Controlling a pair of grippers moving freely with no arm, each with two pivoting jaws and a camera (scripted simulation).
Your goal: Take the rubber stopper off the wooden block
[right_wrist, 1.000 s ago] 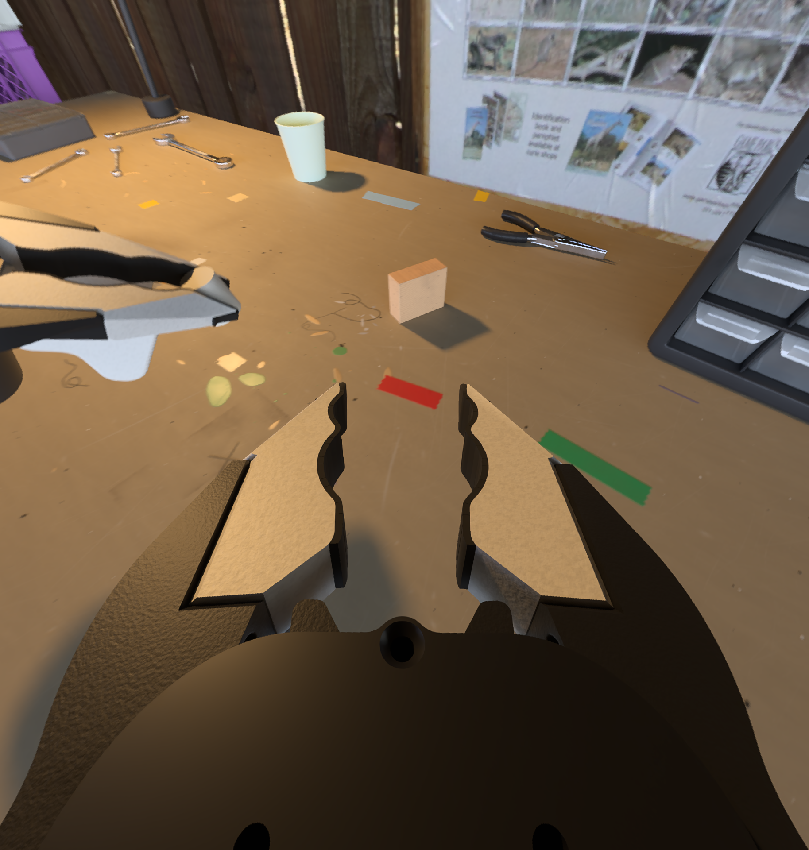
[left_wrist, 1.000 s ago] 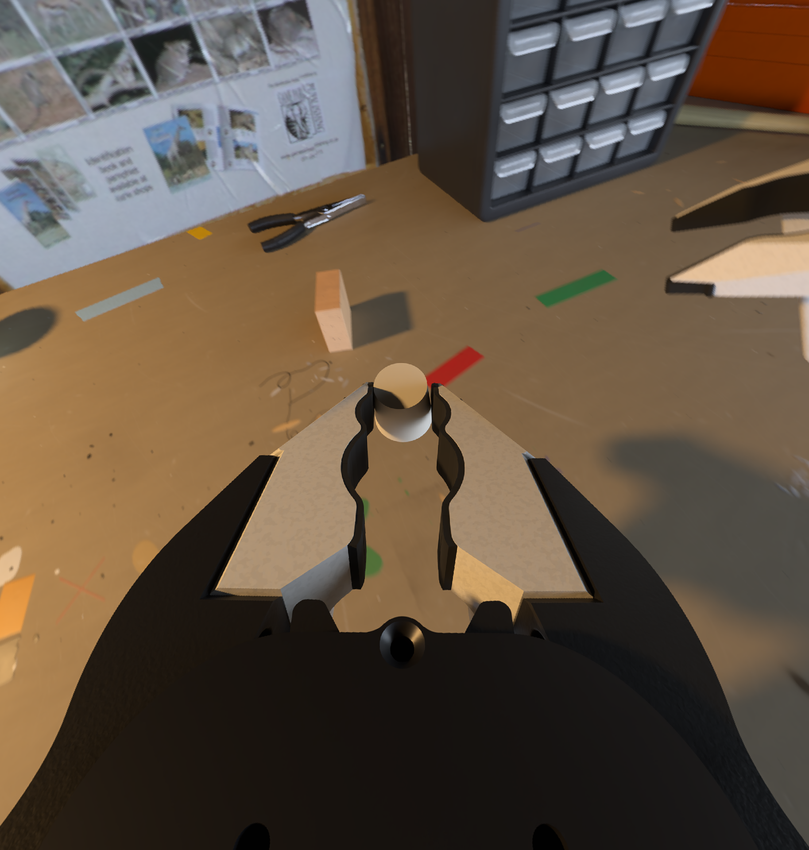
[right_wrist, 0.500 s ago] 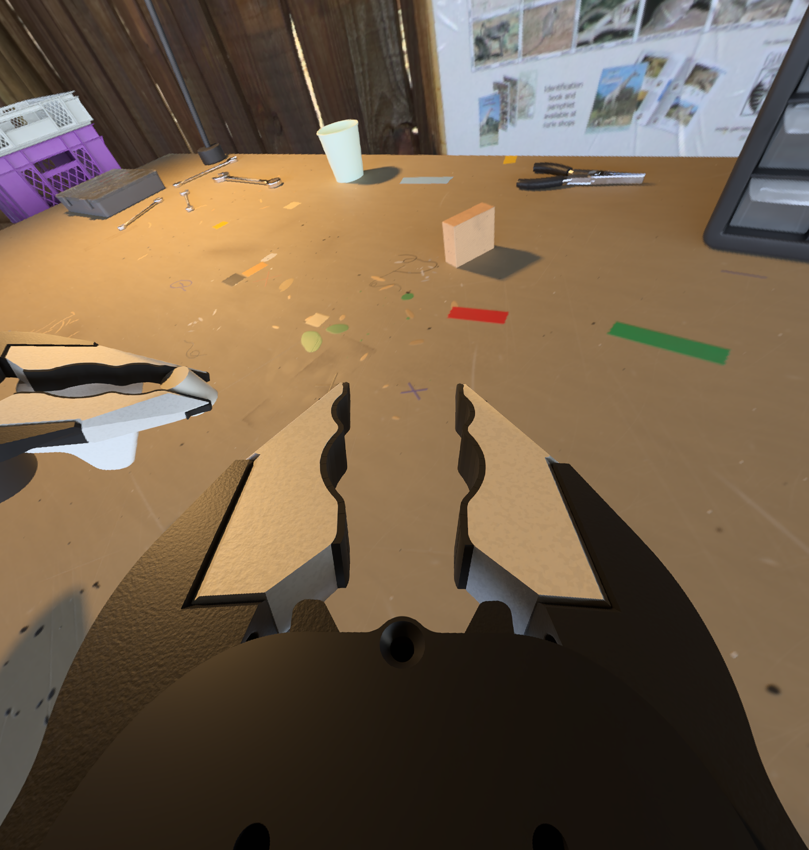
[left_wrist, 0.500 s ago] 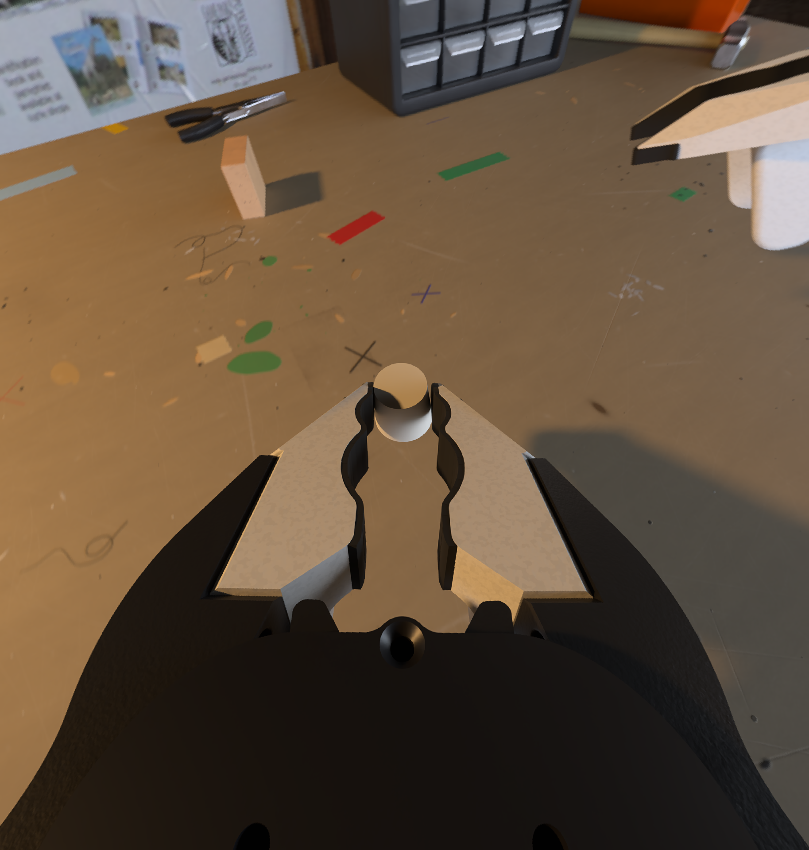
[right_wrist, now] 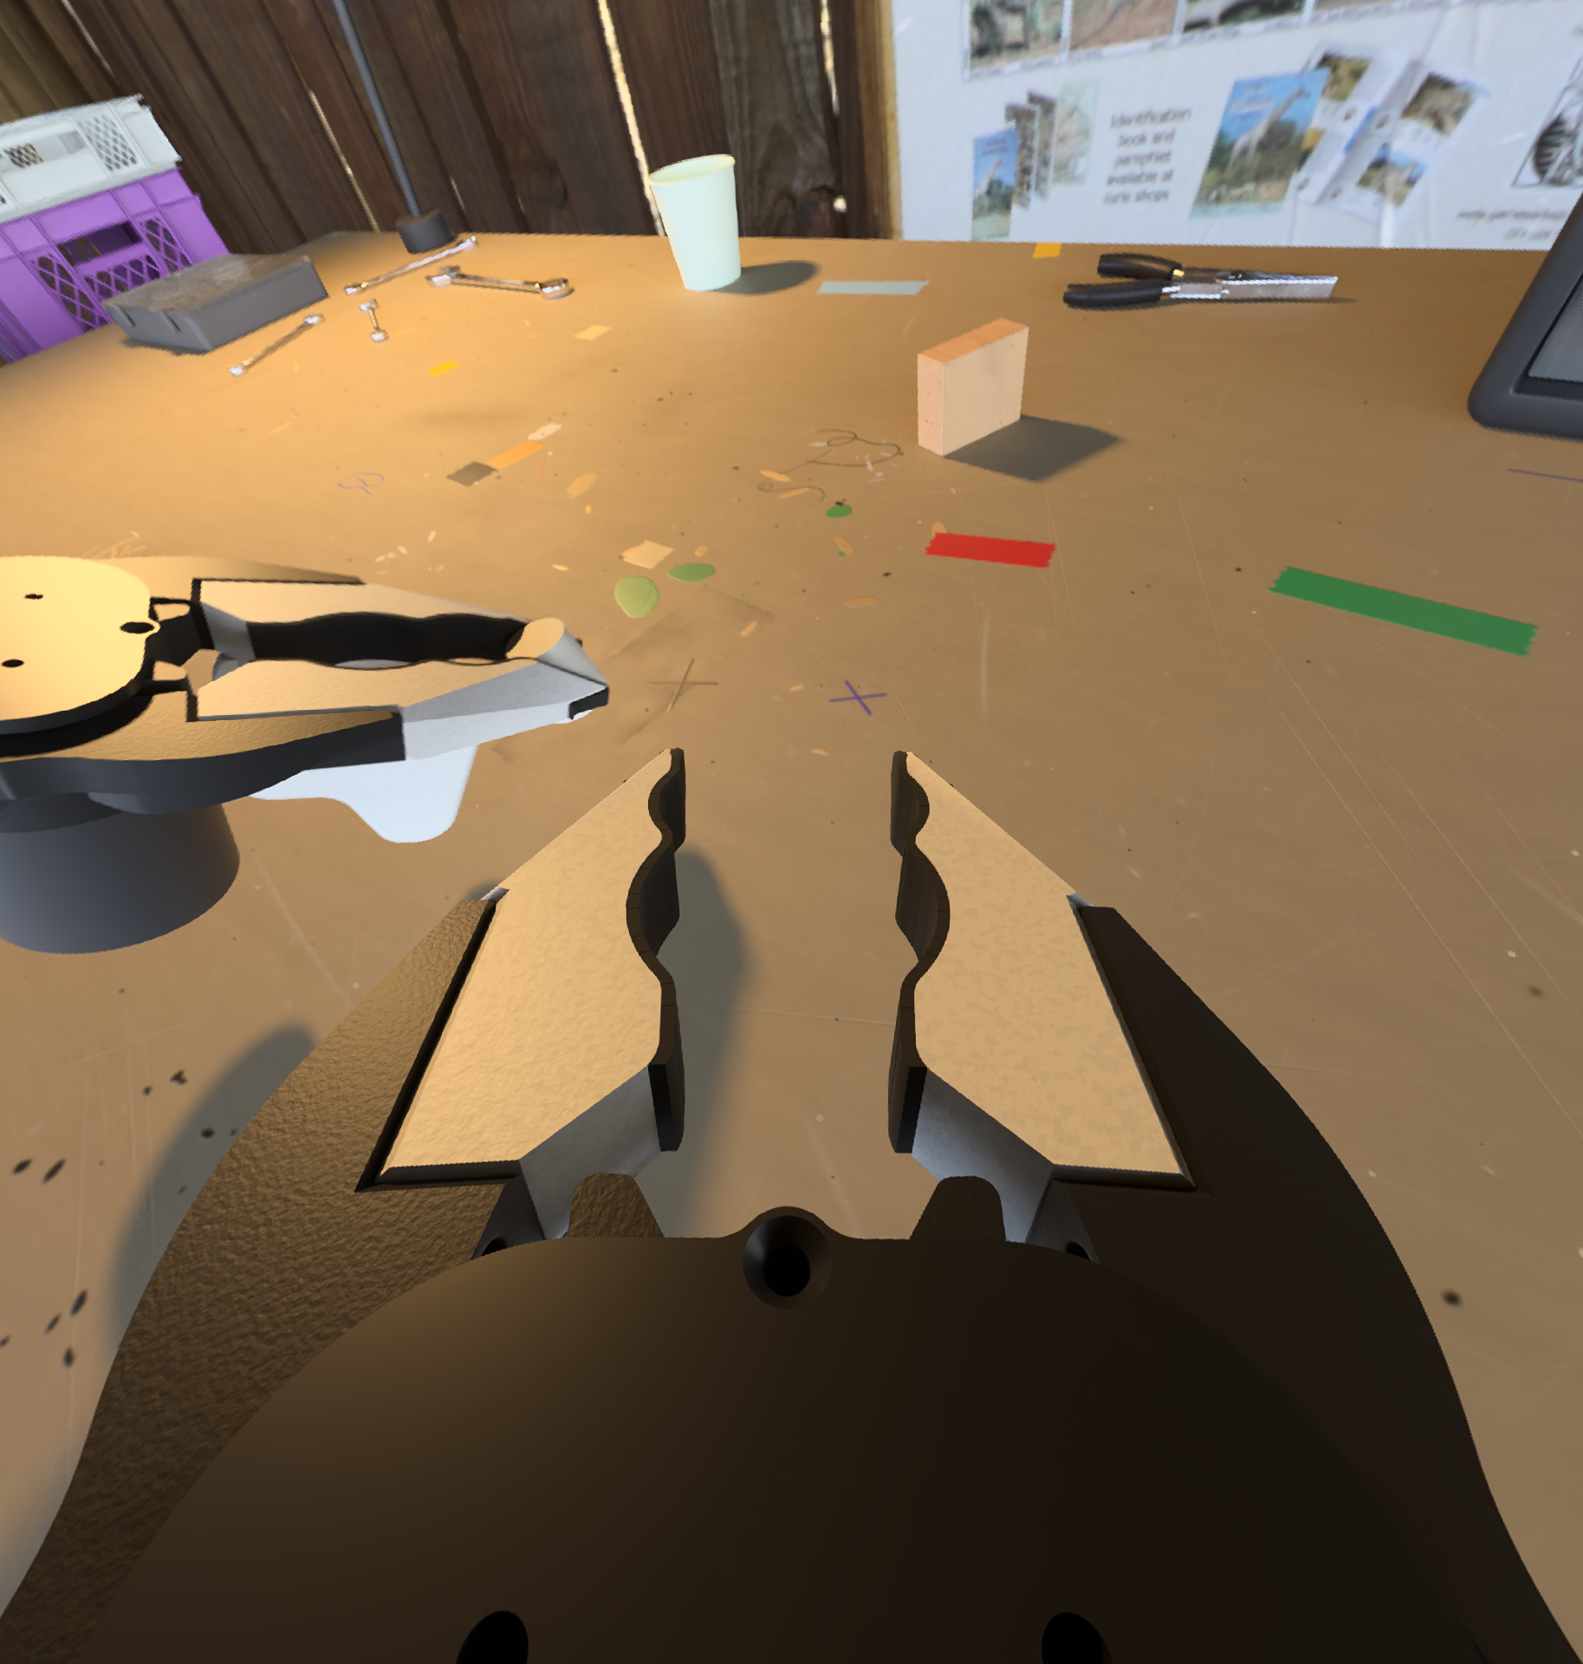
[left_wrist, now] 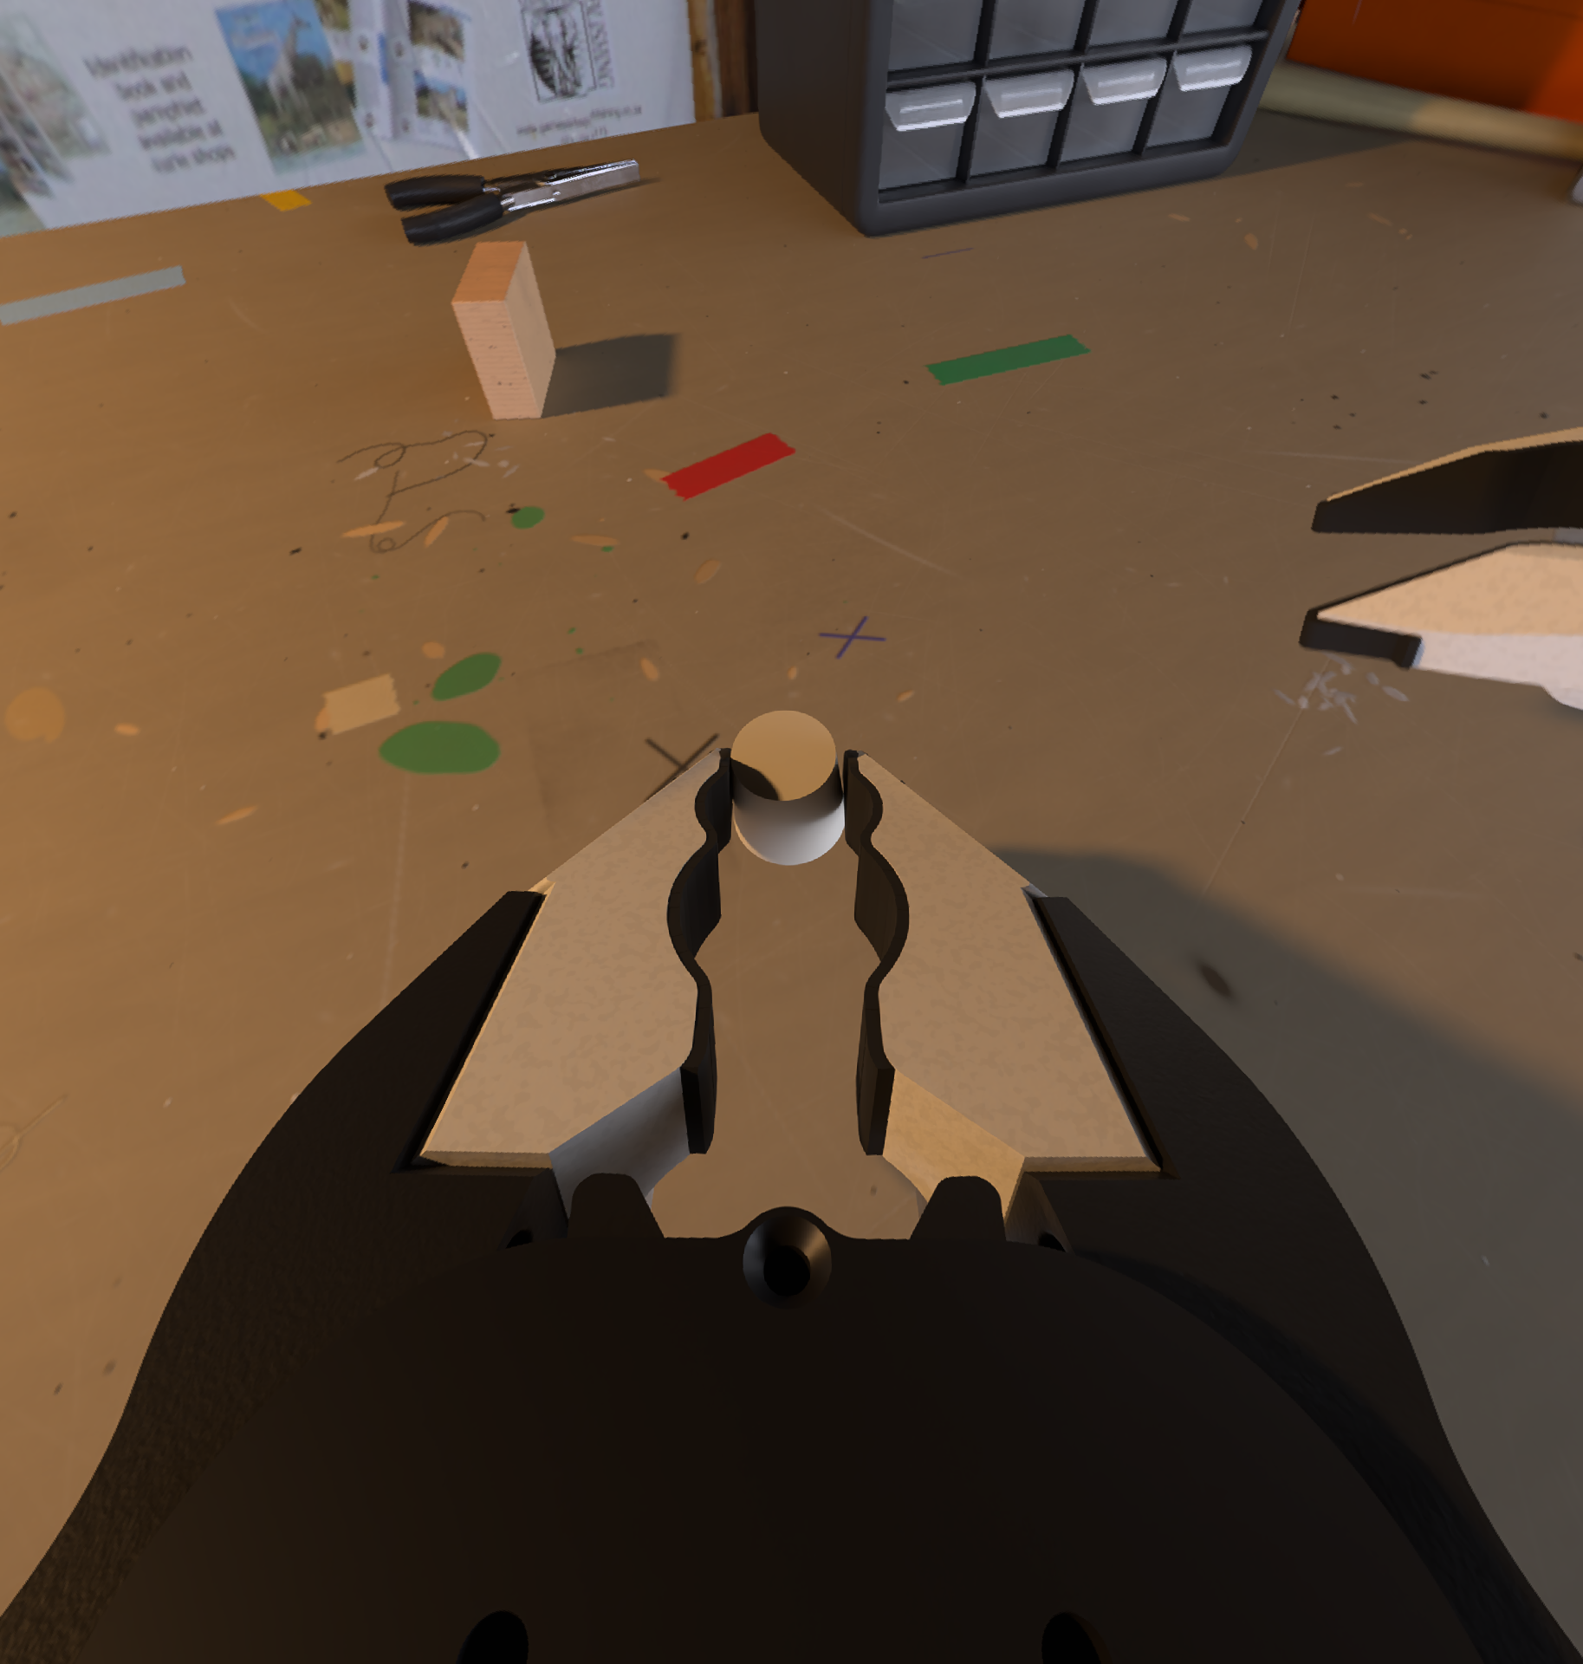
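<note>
My left gripper [left_wrist: 786, 765] is shut on a pale rubber stopper [left_wrist: 784, 785], a short cylinder pinched between the fingertips above the bench. The wooden block [left_wrist: 502, 329] stands alone far ahead to the left, nothing on top of it. It also shows in the right wrist view [right_wrist: 972, 383]. My right gripper [right_wrist: 786, 765] is open and empty, low over the bench. The left gripper also shows at the left of the right wrist view [right_wrist: 571, 666], with the stopper [right_wrist: 540, 637] at its tips. The right gripper shows at the right edge of the left wrist view [left_wrist: 1337, 576].
Black-handled pliers [left_wrist: 499, 198] lie behind the block. A grey drawer cabinet [left_wrist: 1021, 99] stands at the back right. A pale cup [right_wrist: 697, 221], wrenches [right_wrist: 463, 279], a grey box [right_wrist: 216, 297] and a purple crate [right_wrist: 67, 234] stand at the far left. Red [left_wrist: 729, 464] and green [left_wrist: 1008, 358] tape strips mark the bench.
The left gripper, still holding the stopper, has moved lower and forward towards the block. The right gripper has shifted a little and now sees more of the left gripper beside it.
</note>
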